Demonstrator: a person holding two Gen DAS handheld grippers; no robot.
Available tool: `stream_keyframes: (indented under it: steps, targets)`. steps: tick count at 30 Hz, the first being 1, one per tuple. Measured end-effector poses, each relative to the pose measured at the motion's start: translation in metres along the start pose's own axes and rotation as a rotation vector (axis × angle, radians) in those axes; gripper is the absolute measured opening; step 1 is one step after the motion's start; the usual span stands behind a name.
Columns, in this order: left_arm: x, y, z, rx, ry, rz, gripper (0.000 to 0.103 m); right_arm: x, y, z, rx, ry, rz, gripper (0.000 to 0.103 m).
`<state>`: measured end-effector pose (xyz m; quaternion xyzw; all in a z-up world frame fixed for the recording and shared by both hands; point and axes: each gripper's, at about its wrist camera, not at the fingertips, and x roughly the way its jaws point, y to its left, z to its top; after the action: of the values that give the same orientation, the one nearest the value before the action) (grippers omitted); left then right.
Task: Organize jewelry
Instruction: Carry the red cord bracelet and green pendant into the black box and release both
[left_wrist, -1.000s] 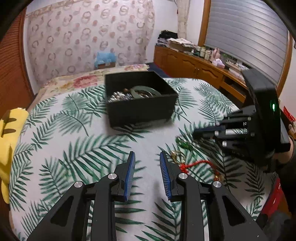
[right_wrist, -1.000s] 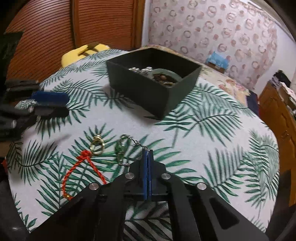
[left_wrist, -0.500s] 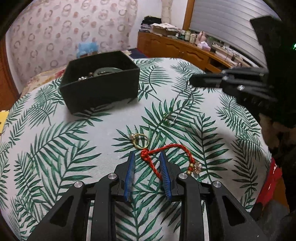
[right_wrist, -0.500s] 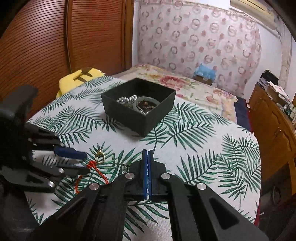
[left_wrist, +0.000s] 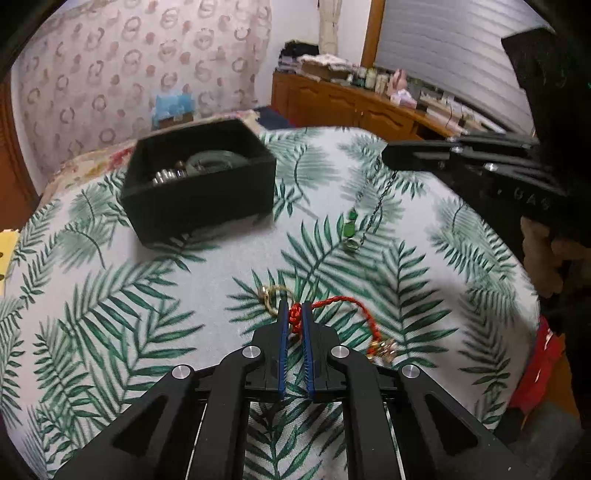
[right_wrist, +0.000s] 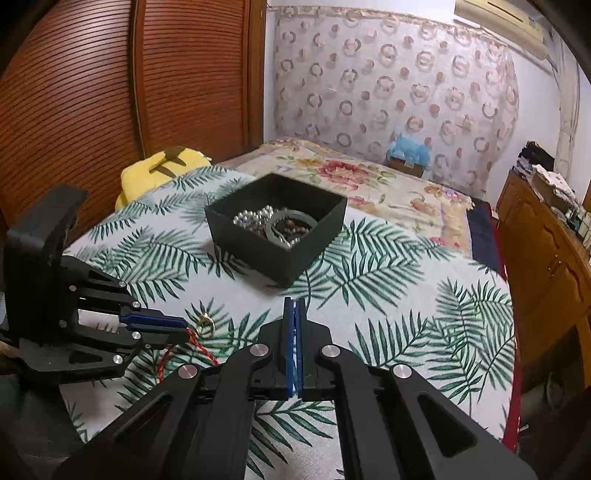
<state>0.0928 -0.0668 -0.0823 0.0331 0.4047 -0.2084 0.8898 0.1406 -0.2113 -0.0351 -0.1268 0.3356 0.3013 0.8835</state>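
My left gripper is shut on the knot of a red braided cord bracelet that lies on the leaf-print cloth; it also shows in the right wrist view. A gold ring lies just left of the knot. My right gripper is shut on a thin chain with a green pendant that hangs from its tip above the table. A black box holding beads and a green bangle stands at the back.
The table is round, with a leaf-print cloth. A yellow cushion lies past its far left edge. A bed with a floral cover is behind, and a wooden sideboard runs along the right wall.
My left gripper has closed on the red cord's knot. My right gripper has risen and moved back toward the box, carrying the chain and green pendant up off the cloth.
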Motion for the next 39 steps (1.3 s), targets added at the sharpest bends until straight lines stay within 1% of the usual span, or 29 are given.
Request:
stream_keyframes:
  steps: [5, 9, 13, 18, 23, 31, 39]
  targets:
    - [-0.023, 0.001, 0.011, -0.015, -0.061, -0.014, 0.006, -0.014, 0.004, 0.014, -0.009, -0.039, -0.001, 0.001]
    - [-0.041, 0.007, 0.024, -0.017, -0.115, 0.001, 0.006, -0.02, 0.007, 0.025, -0.021, -0.059, 0.0, 0.001]
    - [-0.055, 0.012, 0.042, -0.003, -0.165, 0.034, 0.006, -0.023, 0.011, 0.037, -0.038, -0.082, -0.001, 0.001]
    - [-0.062, 0.017, 0.058, 0.023, -0.216, 0.074, 0.006, -0.018, 0.011, 0.054, -0.043, -0.104, -0.001, 0.001]
    - [-0.059, 0.03, 0.07, 0.017, -0.236, 0.097, 0.006, -0.006, 0.004, 0.071, -0.038, -0.118, 0.0, 0.001]
    - [-0.044, 0.062, 0.084, -0.02, -0.24, 0.128, 0.006, 0.014, -0.004, 0.1, -0.022, -0.138, 0.022, 0.001]
    - [-0.024, 0.087, 0.095, -0.042, -0.225, 0.166, 0.006, 0.048, -0.005, 0.118, -0.014, -0.109, 0.048, 0.001]
